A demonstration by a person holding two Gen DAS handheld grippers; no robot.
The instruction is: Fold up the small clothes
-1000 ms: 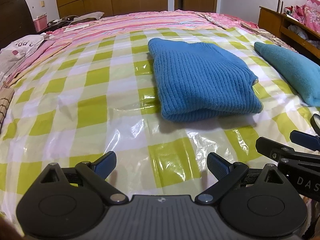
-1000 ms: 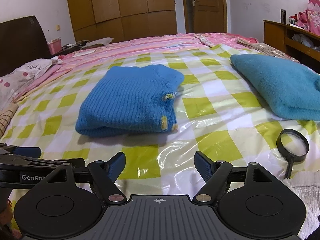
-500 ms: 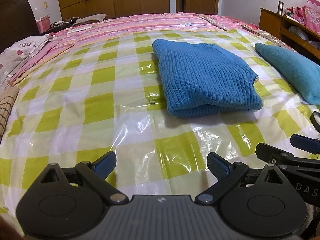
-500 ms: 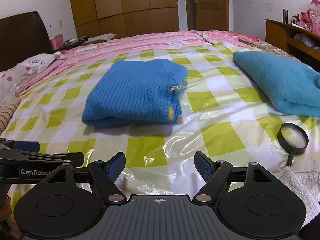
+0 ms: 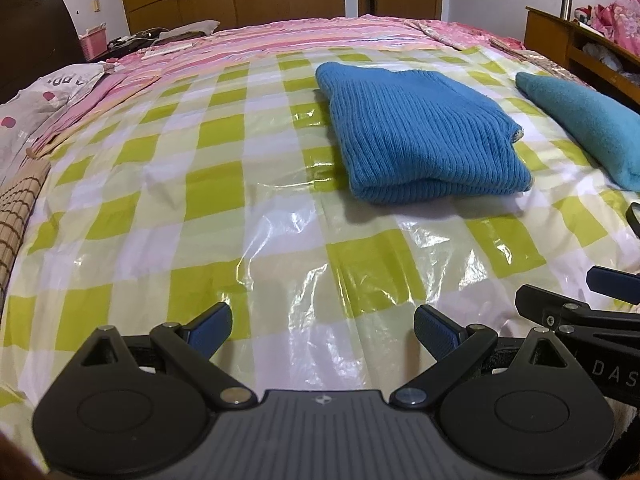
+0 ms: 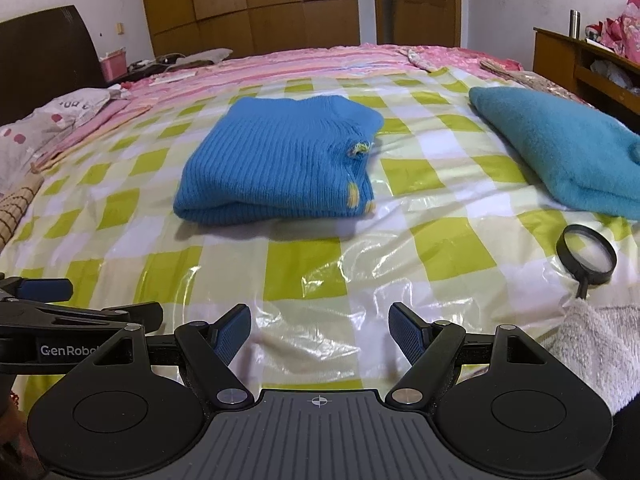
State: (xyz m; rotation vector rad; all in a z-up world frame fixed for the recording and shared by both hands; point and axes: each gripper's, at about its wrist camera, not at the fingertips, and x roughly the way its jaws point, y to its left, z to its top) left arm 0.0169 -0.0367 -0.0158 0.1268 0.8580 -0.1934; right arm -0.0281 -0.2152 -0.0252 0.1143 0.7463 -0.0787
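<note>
Sweater: my blue ribbed knit sweater (image 6: 276, 164) lies folded flat on the bed, on the green-and-white checked plastic sheet (image 6: 448, 248); small yellow marks show along its right edge.
Left tongs: my left tongs (image 5: 322, 330) are released, fingers spread wide over bare sheet near the bed's front edge, gripping nothing; the sweater (image 5: 420, 136) sits ahead and to the right, well apart from the fingertips.
Right tongs: my right tongs (image 6: 320, 332) are likewise released and empty, low over the sheet, with the sweater ahead and slightly left, well apart.
Side by side: each pair shows at the edge of the other's view, so they sit near each other.
Teal fleece: a second folded piece, the teal fleece (image 6: 560, 156), lies on the sheet to the right of the sweater, apart from it.
Magnifying glass: a black-rimmed magnifying glass (image 6: 588, 256) rests on the sheet in front of the fleece, its handle pointing at a white fuzzy cloth (image 6: 600, 348) at the right edge.
Behind: pink striped bedding (image 6: 320, 64) beyond the sheet, wooden wardrobe (image 6: 248, 0) at the far wall.
</note>
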